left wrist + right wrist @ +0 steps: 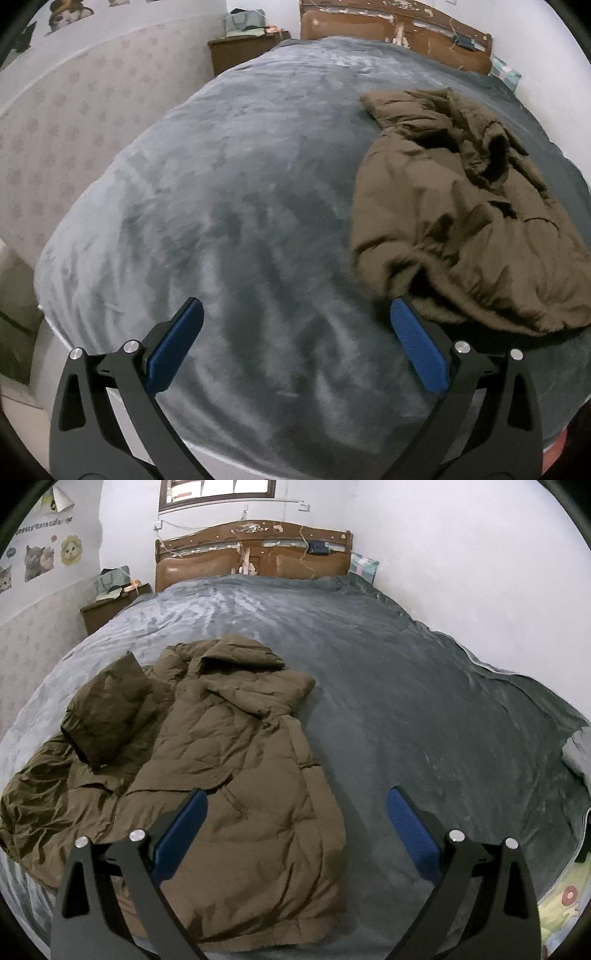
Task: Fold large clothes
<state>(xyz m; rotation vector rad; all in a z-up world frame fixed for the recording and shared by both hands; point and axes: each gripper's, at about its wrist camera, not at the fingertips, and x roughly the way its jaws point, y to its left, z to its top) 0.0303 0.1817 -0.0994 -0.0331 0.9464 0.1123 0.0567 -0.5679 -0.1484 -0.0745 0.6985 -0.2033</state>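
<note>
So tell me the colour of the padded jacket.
Olive brown; the padded jacket shows best in the right wrist view.

Blanket right of jacket bare, passable; jacket bulks left

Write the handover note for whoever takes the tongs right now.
Left tongs: open, empty, above the grey blanket beside the coat's hem.
Right tongs: open, empty, above the coat's lower edge.
Brown padded coat: lying on the bed, left of centre in the right wrist view, hood toward the headboard, one side bunched and rumpled.
Done: coat laid out; no neat fold visible.
Left: smooth it, fold sleeves in, fold the body.
</note>
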